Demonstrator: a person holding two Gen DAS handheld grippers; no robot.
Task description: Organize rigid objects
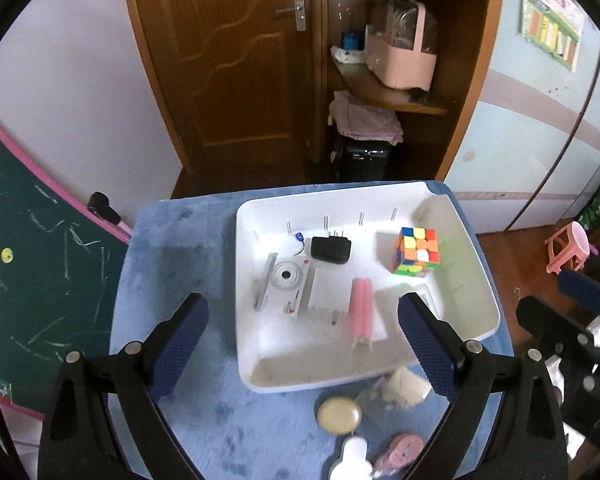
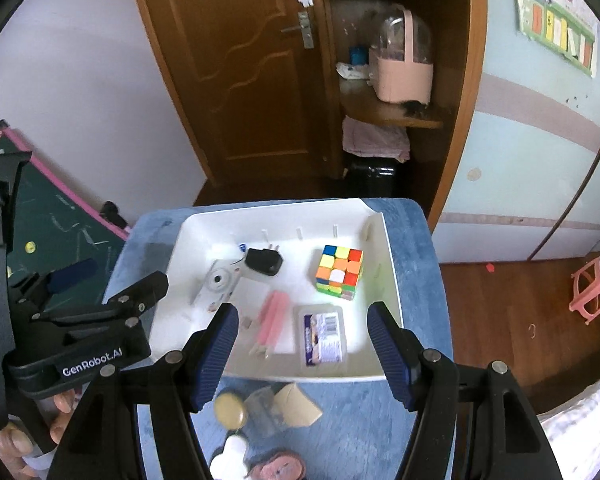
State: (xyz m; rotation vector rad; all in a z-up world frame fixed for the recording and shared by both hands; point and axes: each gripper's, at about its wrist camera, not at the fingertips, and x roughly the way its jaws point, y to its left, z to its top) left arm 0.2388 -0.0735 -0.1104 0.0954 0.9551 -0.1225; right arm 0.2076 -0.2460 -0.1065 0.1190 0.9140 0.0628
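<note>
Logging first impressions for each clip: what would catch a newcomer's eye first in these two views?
The bright multicoloured puzzle cube stands out, sitting in the right part of the white tray on the blue cloth. Beside it in the tray lie a black plug adapter and pink sticks. Both grippers, left and right, hang open and empty in the foreground.
</note>
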